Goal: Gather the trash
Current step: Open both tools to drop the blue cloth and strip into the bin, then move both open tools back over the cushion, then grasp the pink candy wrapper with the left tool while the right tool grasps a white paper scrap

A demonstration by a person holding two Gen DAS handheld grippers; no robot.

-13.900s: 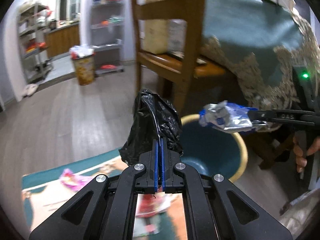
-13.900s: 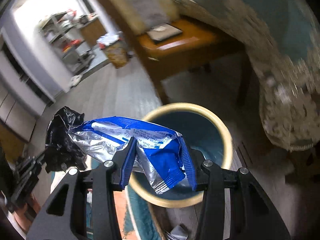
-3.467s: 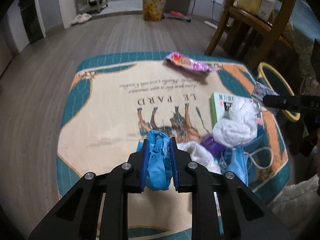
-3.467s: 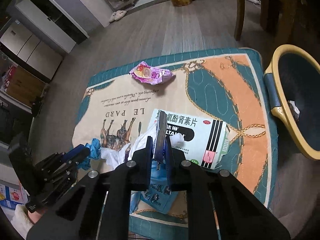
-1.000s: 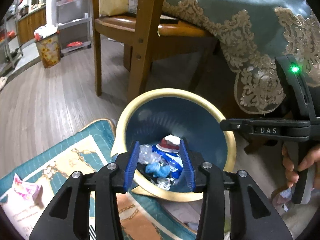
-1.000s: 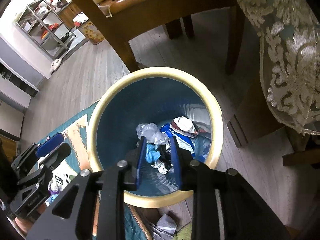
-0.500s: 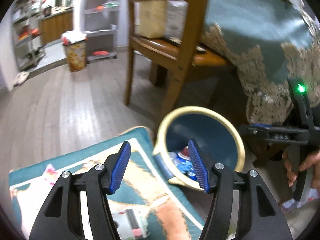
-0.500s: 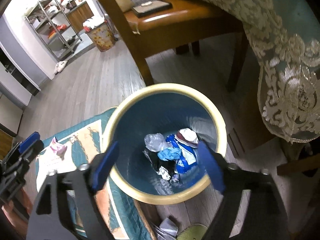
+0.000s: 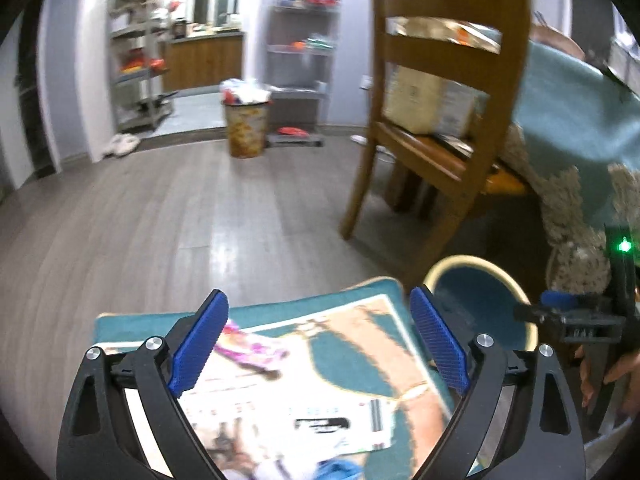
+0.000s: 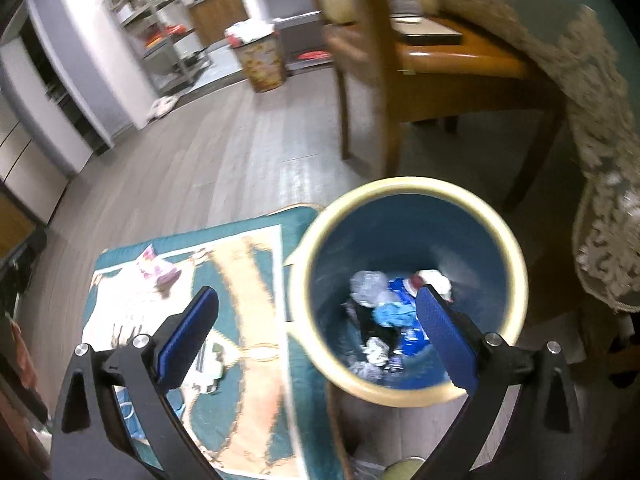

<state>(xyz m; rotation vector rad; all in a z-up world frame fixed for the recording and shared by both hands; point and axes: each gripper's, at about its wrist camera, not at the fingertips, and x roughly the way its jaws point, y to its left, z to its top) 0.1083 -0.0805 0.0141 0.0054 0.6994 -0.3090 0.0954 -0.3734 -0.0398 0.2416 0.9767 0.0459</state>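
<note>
A round bin with a yellow rim (image 10: 404, 188) and blue inside holds several pieces of trash, a blue glove (image 10: 394, 314) among them. It also shows in the left wrist view (image 9: 480, 264). My right gripper (image 10: 316, 332) is open and empty, above the bin's near left rim. My left gripper (image 9: 318, 340) is open and empty above the rug (image 9: 352, 344). A pink wrapper (image 9: 252, 350) and a white medicine box (image 9: 320, 420) lie on the rug. The wrapper also shows in the right wrist view (image 10: 156, 270).
A wooden chair (image 9: 440, 120) stands just behind the bin, beside a table with a teal lace-edged cloth (image 10: 592, 120). A second, patterned bin (image 9: 245, 128) stands far back by metal shelves (image 9: 140, 68). Wood floor (image 9: 160, 220) surrounds the rug.
Both grippers have opened wider and pulled back from the bin toward the rug. The views now show more floor and rug.
</note>
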